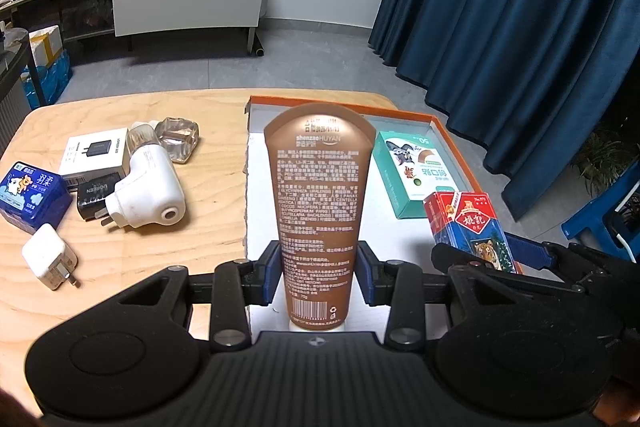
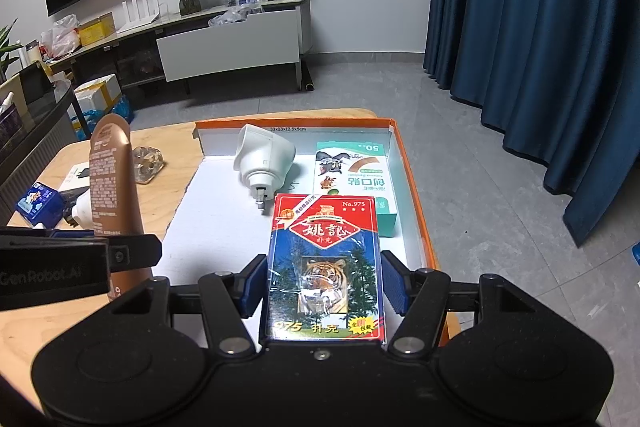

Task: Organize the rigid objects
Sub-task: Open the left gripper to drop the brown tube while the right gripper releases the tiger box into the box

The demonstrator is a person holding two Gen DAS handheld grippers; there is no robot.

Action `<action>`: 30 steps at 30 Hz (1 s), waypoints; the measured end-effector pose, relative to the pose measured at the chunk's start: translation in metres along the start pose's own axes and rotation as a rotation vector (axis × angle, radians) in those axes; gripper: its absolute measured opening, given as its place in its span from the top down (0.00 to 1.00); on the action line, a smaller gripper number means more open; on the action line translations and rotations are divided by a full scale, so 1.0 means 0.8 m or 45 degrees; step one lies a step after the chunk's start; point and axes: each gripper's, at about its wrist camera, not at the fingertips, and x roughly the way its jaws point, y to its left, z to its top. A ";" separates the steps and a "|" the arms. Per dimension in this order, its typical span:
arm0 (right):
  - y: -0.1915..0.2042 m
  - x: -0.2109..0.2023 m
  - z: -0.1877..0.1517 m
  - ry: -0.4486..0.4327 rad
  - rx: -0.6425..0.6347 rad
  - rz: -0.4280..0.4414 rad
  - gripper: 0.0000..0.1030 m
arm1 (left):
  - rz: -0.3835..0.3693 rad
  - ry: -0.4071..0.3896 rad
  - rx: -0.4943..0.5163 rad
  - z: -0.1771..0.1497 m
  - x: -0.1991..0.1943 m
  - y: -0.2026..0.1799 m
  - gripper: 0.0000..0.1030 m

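Note:
My left gripper (image 1: 318,267) is shut on a brown cream tube (image 1: 320,195), held upright, cap down, over the near left part of an orange-rimmed white box (image 1: 452,135). To its right, my right gripper (image 2: 324,283) is shut on a playing-card pack with a tiger picture (image 2: 326,259), raised above the box's (image 2: 296,123) near side. The same pack (image 1: 472,231) shows at the right of the left wrist view, and the tube (image 2: 114,187) at the left of the right wrist view. Inside the box lie a green plaster carton (image 2: 352,175) and a white plug adapter (image 2: 264,159).
On the wooden table (image 1: 200,259) left of the box lie a blue tissue pack (image 1: 30,195), a white charger (image 1: 48,255), a black charger (image 1: 94,199), a white charger carton (image 1: 94,151), a white plug-in device (image 1: 148,187) and a glass block (image 1: 178,139). Blue curtains (image 2: 540,47) hang at right.

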 end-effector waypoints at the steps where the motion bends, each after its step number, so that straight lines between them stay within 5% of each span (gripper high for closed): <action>1: 0.000 0.001 0.000 0.003 -0.001 -0.001 0.30 | 0.000 0.001 0.000 -0.001 0.001 0.000 0.62; 20: -0.046 -0.033 0.014 -0.176 0.129 -0.078 0.26 | -0.076 0.096 0.052 0.014 0.039 -0.018 0.60; 28: -0.042 -0.046 0.020 -0.206 0.126 -0.060 0.25 | -0.063 0.026 0.066 0.029 0.017 -0.021 0.52; 30: -0.033 -0.046 0.020 -0.206 0.103 -0.044 0.24 | -0.032 0.028 0.054 0.028 0.011 -0.016 0.42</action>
